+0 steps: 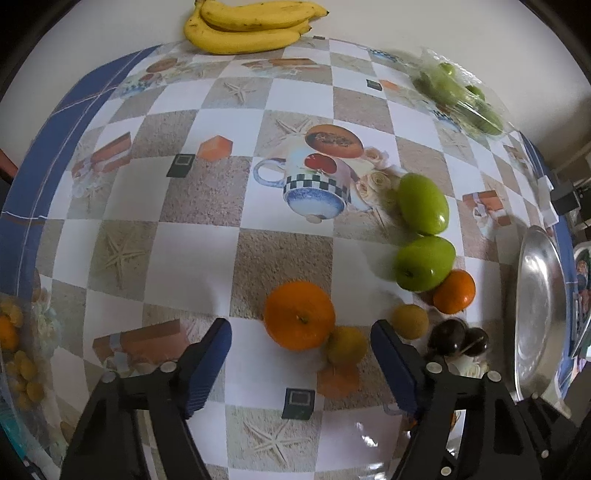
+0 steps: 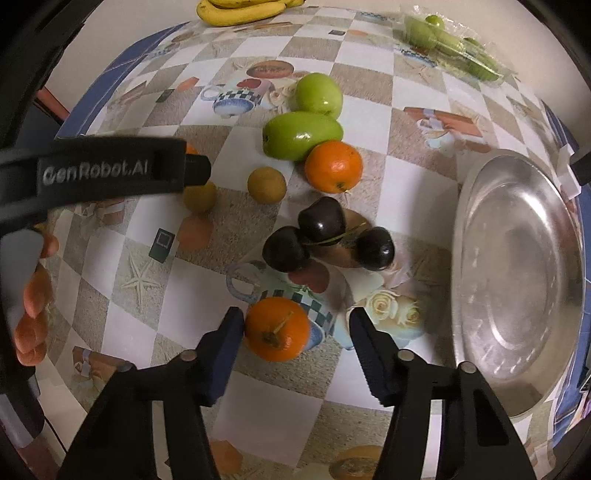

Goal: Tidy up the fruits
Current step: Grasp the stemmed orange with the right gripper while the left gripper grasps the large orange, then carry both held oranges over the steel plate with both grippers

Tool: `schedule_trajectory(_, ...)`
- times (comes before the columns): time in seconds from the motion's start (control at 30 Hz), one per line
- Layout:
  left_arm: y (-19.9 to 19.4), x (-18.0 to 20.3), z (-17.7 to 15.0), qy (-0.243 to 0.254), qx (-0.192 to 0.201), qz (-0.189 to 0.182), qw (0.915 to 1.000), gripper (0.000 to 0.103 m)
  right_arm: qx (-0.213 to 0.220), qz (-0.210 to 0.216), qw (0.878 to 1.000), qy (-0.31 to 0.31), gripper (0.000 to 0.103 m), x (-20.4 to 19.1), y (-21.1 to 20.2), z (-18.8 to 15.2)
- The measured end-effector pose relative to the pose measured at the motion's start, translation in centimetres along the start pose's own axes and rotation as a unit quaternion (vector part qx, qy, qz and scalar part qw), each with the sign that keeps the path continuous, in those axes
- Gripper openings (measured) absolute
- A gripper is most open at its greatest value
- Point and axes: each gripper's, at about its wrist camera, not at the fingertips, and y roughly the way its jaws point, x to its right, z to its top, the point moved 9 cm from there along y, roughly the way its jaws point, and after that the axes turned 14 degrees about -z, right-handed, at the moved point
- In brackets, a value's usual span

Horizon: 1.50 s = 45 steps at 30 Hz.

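Your right gripper (image 2: 295, 328) is the nearest thing to its own lens, pointing steeply down at the bench (image 2: 369, 177), and a small orange (image 2: 277, 329) sits between its two blue pads. It is off-centre: the left pad looks to be touching or all but touching the fruit's side, while the right pad stands clear with a plain gap. So the jaws are still apart and nothing is gripped yet. That offset is what the coming move turns on; by my reading you should shift slightly toward the right pad's side before closing, or the orange may be nudged sideways and roll.

Your left gripper (image 1: 301, 341) is also parted and holds nothing. A larger orange (image 1: 299, 315) lies just ahead of its fingertips, roughly centred, with a small yellow fruit (image 1: 347, 345) touching it on the right and sitting nearer the right pad. Closing there risks catching both, so come down over the orange alone.

The steel plate (image 2: 517, 266) lies on your right, bare, close beside the right gripper and well apart from the left one, so the right hand has the shorter carry. Two green mangoes (image 2: 303, 134), another orange (image 2: 333, 166) and three dark fruits (image 2: 321, 219) are bunched between the two grippers and the plate's far side. Bananas (image 1: 243, 26) lie at the far edge.
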Motion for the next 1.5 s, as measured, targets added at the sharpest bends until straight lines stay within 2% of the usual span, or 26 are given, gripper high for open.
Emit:
schedule_trajectory(0.13, 0.4, -0.2, 0.6, -0.005, -0.001, -0.001, 1.0, 0.071, -0.007, 0.004, 1.0, -0.003, 0.051, -0.6, 0.5, 0.1)
schedule_trajectory(0.27, 0.8, -0.4, 0.8, -0.011, -0.004, -0.005, 0.9999, 0.06, -0.009, 0.015, 1.0, -0.001, 0.04, -1.1, 0.6, 0.2)
schedule_trajectory(0.33, 0.9, -0.5, 0.8, -0.014, -0.007, -0.007, 0.9999, 0.049, -0.007, 0.012, 1.0, -0.001, 0.039, -1.8, 0.9, 0.5)
schedule_trajectory(0.4, 1.1, -0.6, 0.7, -0.017, -0.009, -0.007, 0.9998, 0.044, -0.008, 0.013, 1.0, 0.002, 0.039, -1.8, 0.9, 0.5)
schedule_trajectory(0.6, 0.4, -0.7, 0.5, -0.03, 0.001, -0.011, 0.9995, 0.043, -0.011, 0.025, 0.999, 0.019, 0.039, -1.0, 0.3, 0.2)
schedule_trajectory(0.8, -2.6, -0.6, 0.6, -0.046, 0.031, -0.01, 0.9984, 0.043, 0.006, 0.041, 0.998, 0.049, 0.039, 0.4, -1.8, 0.9)
schedule_trajectory(1.03, -6.5, 2.0, 1.5, -0.066, 0.074, -0.023, 0.9948, 0.043, 0.041, 0.025, 0.992, 0.12, 0.039, 3.8, -5.2, 3.2)
schedule_trajectory(1.27, -7.2, 5.5, 2.4, -0.075, 0.089, -0.039, 0.9924, 0.043, 0.055, -0.014, 0.975, 0.217, 0.039, 10.0, -5.9, 4.4)
schedule_trajectory(1.4, -6.2, 7.7, 2.3, -0.064, 0.077, -0.041, 0.9941, 0.043, 0.038, -0.029, 0.963, 0.264, 0.039, 14.1, -4.6, 3.2)
schedule_trajectory(1.5, -5.3, 9.7, 2.3, -0.047, 0.067, -0.042, 0.9958, 0.043, 0.019, -0.043, 0.951, 0.307, 0.039, 17.7, -3.1, 1.6)
